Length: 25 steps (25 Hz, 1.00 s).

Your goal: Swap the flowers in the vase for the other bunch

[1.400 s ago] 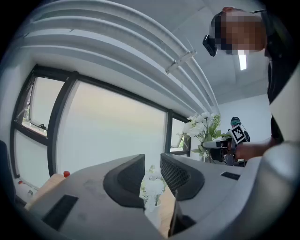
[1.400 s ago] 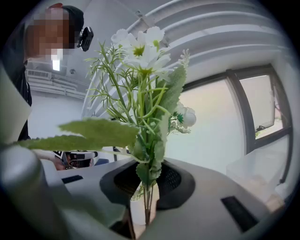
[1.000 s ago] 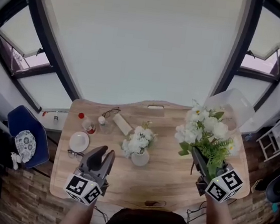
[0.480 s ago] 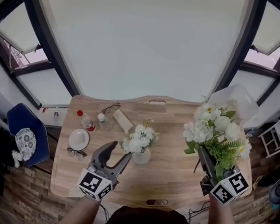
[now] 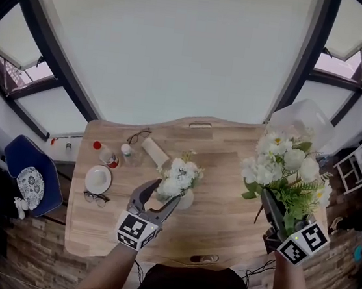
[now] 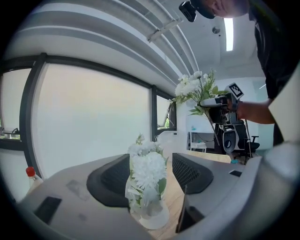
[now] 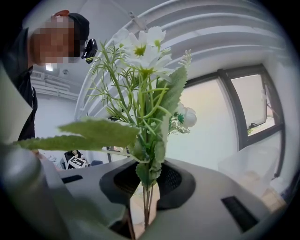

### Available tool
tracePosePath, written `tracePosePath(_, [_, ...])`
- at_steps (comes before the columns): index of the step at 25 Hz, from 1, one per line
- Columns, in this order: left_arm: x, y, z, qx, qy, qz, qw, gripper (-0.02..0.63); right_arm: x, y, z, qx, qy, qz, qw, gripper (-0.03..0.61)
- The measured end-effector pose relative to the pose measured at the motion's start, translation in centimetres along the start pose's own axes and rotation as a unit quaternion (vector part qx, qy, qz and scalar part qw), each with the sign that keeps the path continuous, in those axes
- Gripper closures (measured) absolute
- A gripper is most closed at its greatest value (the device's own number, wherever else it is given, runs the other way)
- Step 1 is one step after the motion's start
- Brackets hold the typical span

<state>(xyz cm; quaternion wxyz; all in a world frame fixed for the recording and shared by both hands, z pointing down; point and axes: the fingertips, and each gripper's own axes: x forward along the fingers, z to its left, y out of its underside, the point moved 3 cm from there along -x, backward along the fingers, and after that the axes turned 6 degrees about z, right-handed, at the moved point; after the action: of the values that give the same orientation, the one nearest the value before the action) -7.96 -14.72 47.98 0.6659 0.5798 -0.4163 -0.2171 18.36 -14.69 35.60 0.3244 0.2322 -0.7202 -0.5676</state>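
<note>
At the wooden bench [image 5: 233,147] we hold the left gripper [image 5: 166,193] up to the white flowers [image 5: 178,175] in the small pale vase [image 5: 185,204], which stands about midway between the left and right edges, nearer the near edge than the far one; its jaws have just been opening and stand wide apart, the blooms between them, the pads not pressing on stems or vase; over the right edge, towards the near right corner, the right gripper [image 5: 268,198] has its jaws clamped on the stems of the other bunch [image 5: 286,170], upright and well apart from the vase; a white plate [image 5: 98,178] and a red-capped bottle [image 5: 104,155] sit by the left edge.
</note>
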Motion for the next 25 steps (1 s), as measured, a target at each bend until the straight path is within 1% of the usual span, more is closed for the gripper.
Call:
tracePosePath(4, [1.0, 0.8, 0.1, 0.004, 0.002, 0.01, 0.9999, 0.35, -0.8, 0.4, -0.3, 0.003, 0.011, 0.007, 1.0, 0.495])
tracePosePath(9, [2.0, 1.0, 0.2, -0.004, 0.008, 0.015, 0.9999, 0.35, -1.9, 0.7, -0.7, 0.009, 0.025, 0.012, 1.0, 0.495])
tracePosePath(14, [2.7, 1.8, 1.0, 0.004, -0.015, 0.021, 0.9997, 0.353, -2.3, 1.1, -0.9, 0.018, 0.036, 0.011, 0.999, 0.494])
tracePosePath(15, [2.7, 1.9, 1.1, 0.002, -0.018, 0.02, 0.9996, 0.367, -2.3, 1.1, -0.9, 0.018, 0.037, 0.011, 0.999, 0.495])
tracePosePath(17, [2.5, 2.0, 1.3, -0.002, -0.025, 0.016, 0.9996, 0.432, -2.3, 1.0, -0.9, 0.017, 0.039, 0.011, 0.999, 0.495])
tracePosePath(18, [2.3, 1.9, 1.3, -0.003, -0.028, 0.014, 0.9995, 0.478, -2.4, 1.1, -1.0, 0.017, 0.04, 0.011, 0.999, 0.494])
tracePosePath(19, [2.2, 1.8, 1.4, -0.004, -0.03, 0.012, 0.9995, 0.497, -2.5, 1.1, -1.0, 0.018, 0.04, 0.012, 0.999, 0.494])
tracePosePath(21, [2.0, 1.5, 1.4, -0.005, -0.033, 0.007, 0.9994, 0.518, -2.7, 1.3, -1.1, 0.021, 0.04, 0.011, 0.999, 0.495])
tracePosePath(25, [1.5, 0.2, 1.5, -0.004, -0.04, -0.009, 0.9991, 0.529, -2.6, 1.2, -1.0, 0.021, 0.035, 0.01, 0.999, 0.495])
